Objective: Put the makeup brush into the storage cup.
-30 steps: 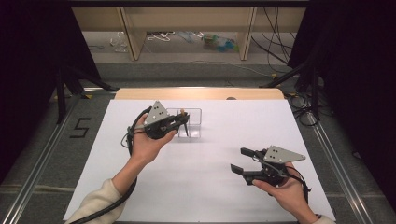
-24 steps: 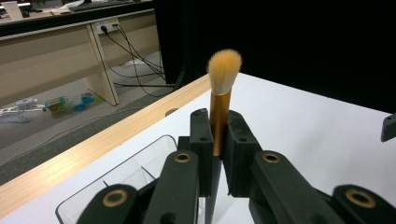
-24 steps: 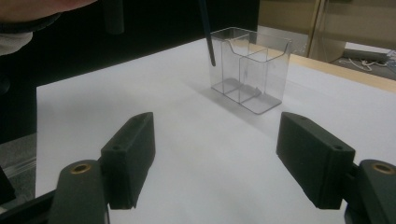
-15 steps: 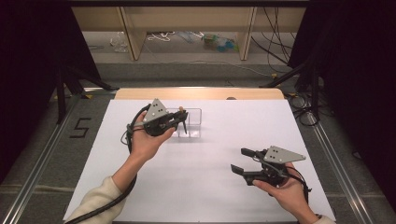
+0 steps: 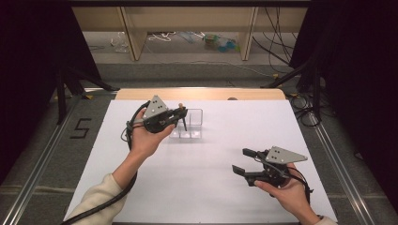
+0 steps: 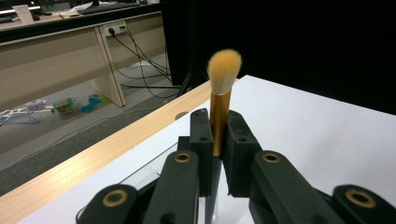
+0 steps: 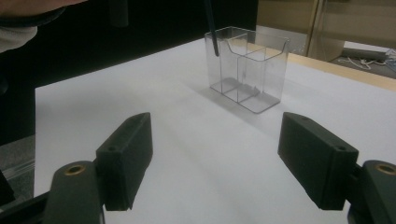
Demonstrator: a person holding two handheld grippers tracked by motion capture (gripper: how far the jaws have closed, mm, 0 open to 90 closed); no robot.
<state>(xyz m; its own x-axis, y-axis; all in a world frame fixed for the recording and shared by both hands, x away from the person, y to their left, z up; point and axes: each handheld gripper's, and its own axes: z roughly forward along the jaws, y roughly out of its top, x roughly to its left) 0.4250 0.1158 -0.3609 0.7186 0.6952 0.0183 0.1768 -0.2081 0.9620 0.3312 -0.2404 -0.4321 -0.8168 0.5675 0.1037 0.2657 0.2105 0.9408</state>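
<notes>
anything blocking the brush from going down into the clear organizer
Nothing visible does. The left gripper holds the brush upright, its dark handle tip at the open top of the clear organizer, whose compartments look empty.

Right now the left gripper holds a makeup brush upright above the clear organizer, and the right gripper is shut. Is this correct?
Not entirely. The left gripper does hold the makeup brush upright above the clear organizer, but the right gripper is open: the right gripper view shows its jaws wide apart with nothing between them.

Your left gripper (image 6: 215,140) hides the brush (image 6: 220,100) handle's lower part; in the right gripper view the frame's top edge cuts that handle off.
</notes>
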